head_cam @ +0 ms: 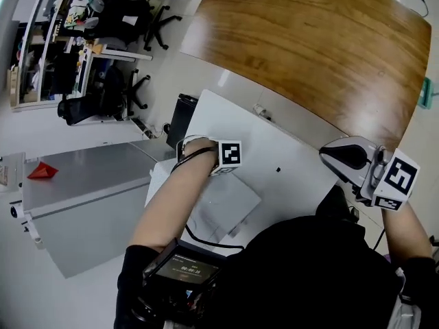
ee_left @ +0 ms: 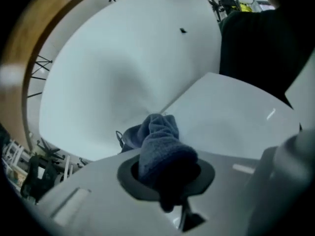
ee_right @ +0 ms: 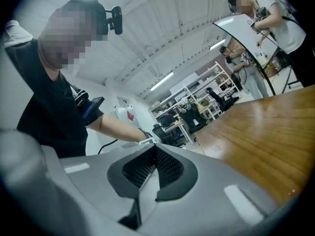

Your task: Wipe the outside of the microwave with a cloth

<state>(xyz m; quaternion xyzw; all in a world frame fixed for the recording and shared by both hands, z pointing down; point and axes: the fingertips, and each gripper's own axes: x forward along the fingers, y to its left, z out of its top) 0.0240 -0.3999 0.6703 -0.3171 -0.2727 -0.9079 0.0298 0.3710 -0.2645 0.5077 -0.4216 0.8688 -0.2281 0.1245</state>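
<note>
- The left tongs (ee_left: 165,178) are clenched on a blue cloth (ee_left: 160,141), which bunches up out of them.
- The cloth's free end sits at the edge where two white faces of the microwave (ee_left: 123,58) meet. Whether it presses on the surface, I cannot tell.
- In the head view the left hand (head_cam: 199,153) holds these tongs at the microwave's left edge, with the forearm stretched over a lower white face.
- The right tongs (ee_right: 153,173) are clenched with nothing between them, their ribbed pads meeting in a line.
- They are held up by the microwave's right edge, tilted toward the room and clear of the microwave.
- A small dark speck (head_cam: 278,169) marks the microwave's white top.
- A wooden counter (head_cam: 322,46) with a curved edge lies beyond the microwave.
- A grey counter (head_cam: 75,204) lies lower at the left, with a red thing (head_cam: 42,172) near its far left corner.
- Office chairs (head_cam: 158,19) and shelves (head_cam: 48,40) stand further off.
</note>
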